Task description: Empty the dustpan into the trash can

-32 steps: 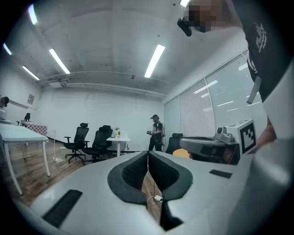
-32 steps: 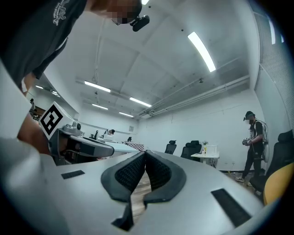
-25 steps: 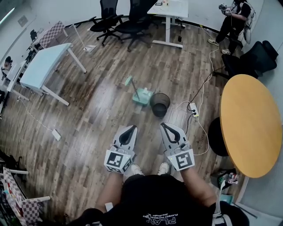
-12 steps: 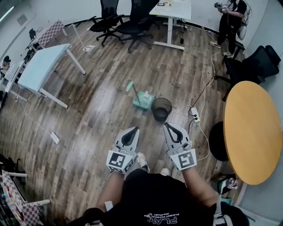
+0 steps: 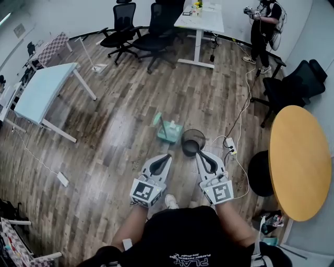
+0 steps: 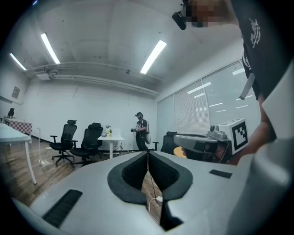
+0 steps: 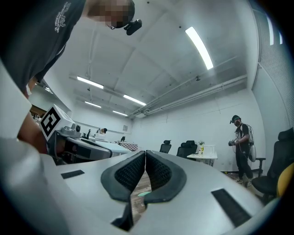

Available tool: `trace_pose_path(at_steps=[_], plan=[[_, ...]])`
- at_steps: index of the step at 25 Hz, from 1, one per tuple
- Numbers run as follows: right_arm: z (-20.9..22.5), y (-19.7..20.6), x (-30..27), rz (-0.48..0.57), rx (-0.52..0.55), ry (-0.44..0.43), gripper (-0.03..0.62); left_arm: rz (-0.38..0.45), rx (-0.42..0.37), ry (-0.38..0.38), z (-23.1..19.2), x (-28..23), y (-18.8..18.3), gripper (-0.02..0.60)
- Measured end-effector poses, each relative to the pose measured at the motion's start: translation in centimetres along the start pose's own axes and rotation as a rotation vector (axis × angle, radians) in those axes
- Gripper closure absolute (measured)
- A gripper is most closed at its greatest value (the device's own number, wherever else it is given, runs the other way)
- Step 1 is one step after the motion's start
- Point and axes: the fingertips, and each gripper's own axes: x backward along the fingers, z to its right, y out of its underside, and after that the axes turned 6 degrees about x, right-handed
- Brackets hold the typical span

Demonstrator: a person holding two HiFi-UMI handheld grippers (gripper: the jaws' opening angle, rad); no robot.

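A teal dustpan with a long upright handle stands on the wood floor, and a black mesh trash can sits just to its right. Both are a short way ahead of my grippers in the head view. My left gripper is held level and shut, with nothing in its jaws, pointing toward the dustpan. The right gripper is also shut and holds nothing, its tip close to the trash can's near rim. In the gripper views, the left gripper and the right gripper show their pads pressed together.
A white power strip with trailing cables lies right of the can. A round yellow table fills the right side, with a black chair behind it. A light blue table stands left. Office chairs, a white desk and a person are far back.
The dustpan and trash can have drawn closer to both grippers as I moved forward across the floor. Both grippers stayed shut, with nothing in them.
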Motion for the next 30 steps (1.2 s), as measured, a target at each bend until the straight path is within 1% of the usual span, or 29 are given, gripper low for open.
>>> trace_pose_path(at_steps=[6,12,17,22,25,30], plan=[[0.5,1.3,-1.5,-0.041,0.005,0.008,0.569,-0.010,0.020,0.001,-3.5,-1.1,-0.1,0.555],[3.0,2.5,-3.5,-0.054,-0.010,0.020,0.569,-0.022,0.039,-0.015,-5.8,-4.0,-0.2,0.555],[6.5,4.1,-6.0,-0.045,-0.026,0.014,0.569,-0.040,0.022,-0.036,-7.3,-7.8,-0.6,0.555],[10.3,5.4,-9.2,-0.032,-0.011,-0.010,0.569,-0.054,-0.013,-0.047,-9.0,-12.4,-1.6,0.555],[12.8,6.1,-10.9,-0.024,-0.016,-0.020,0.569,-0.057,-0.016,-0.063,-9.9,-15.2,-2.1,0.555],[16.4,5.9,-13.8,0.039,-0.047,-0.024,0.569,-0.066,-0.026,-0.101,-11.8,-19.1,-2.4,0.555]])
